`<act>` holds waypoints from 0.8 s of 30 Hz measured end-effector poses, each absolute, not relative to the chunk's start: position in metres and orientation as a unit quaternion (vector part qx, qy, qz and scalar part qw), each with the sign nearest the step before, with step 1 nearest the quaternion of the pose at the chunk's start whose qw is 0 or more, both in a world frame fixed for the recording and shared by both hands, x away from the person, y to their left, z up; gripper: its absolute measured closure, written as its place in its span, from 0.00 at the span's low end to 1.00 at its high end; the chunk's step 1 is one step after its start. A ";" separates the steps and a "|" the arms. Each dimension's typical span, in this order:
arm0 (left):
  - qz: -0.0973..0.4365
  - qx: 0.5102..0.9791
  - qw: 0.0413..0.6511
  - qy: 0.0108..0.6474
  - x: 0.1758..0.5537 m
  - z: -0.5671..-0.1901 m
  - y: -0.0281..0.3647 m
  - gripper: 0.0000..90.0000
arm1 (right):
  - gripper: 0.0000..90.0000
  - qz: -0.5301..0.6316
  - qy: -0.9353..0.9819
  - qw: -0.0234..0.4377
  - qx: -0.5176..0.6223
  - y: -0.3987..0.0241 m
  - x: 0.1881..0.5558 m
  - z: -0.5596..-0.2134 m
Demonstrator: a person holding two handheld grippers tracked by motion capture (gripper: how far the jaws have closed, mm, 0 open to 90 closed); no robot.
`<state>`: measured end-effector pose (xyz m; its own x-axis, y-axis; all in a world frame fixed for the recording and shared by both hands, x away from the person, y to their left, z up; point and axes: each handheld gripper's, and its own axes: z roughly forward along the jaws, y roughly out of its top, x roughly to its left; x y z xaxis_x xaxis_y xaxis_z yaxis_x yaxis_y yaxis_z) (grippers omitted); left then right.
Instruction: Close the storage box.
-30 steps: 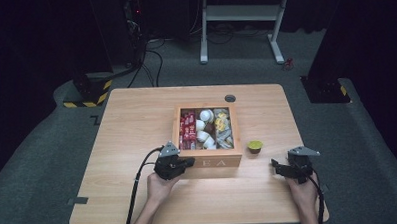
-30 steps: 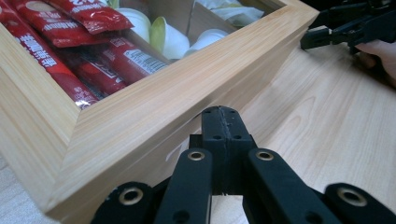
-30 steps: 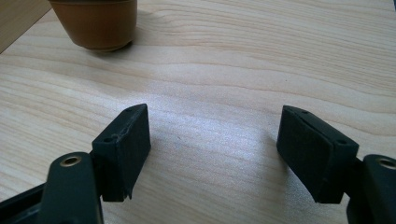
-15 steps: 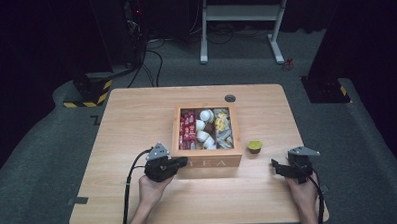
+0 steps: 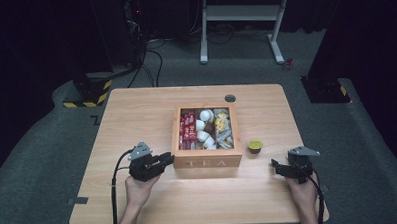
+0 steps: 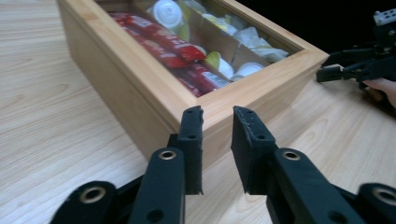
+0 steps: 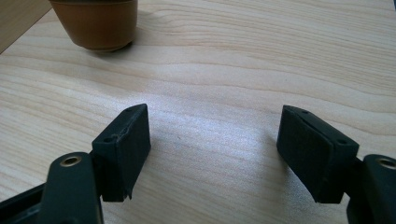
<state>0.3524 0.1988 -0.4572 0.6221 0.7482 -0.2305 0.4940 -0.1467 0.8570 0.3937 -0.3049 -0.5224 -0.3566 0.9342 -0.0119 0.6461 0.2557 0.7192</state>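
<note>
A wooden box [image 5: 206,161] marked TEA stands mid-table with its top open, holding red sachets [image 5: 188,130], white capsules and yellow packets. My left gripper [image 5: 169,158] lies level at the box's front left corner, pointing at it. Its jaws have just been opening, and in the left gripper view my left gripper [image 6: 218,126] shows a narrow gap with nothing in it, the box corner [image 6: 261,93] just behind. My right gripper [image 5: 276,165] rests open at the front right with bare table between its pads [image 7: 215,135]. A brown capsule with a yellow-green lid [image 5: 255,146] stands ahead of it.
A small black disc [image 5: 230,98] is set in the table behind the box. The right hand's gripper [image 6: 355,67] shows far off past the box in the left gripper view. The brown capsule [image 7: 99,23] stands at the upper left of the right gripper view.
My left gripper has drawn back leftward from the box's front and its jaws have parted. The right gripper has stayed where it was.
</note>
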 end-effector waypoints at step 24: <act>0.185 0.713 0.478 0.479 0.352 -0.469 0.243 0.59 | 0.29 0.319 0.760 0.227 0.519 -0.305 0.394 -0.523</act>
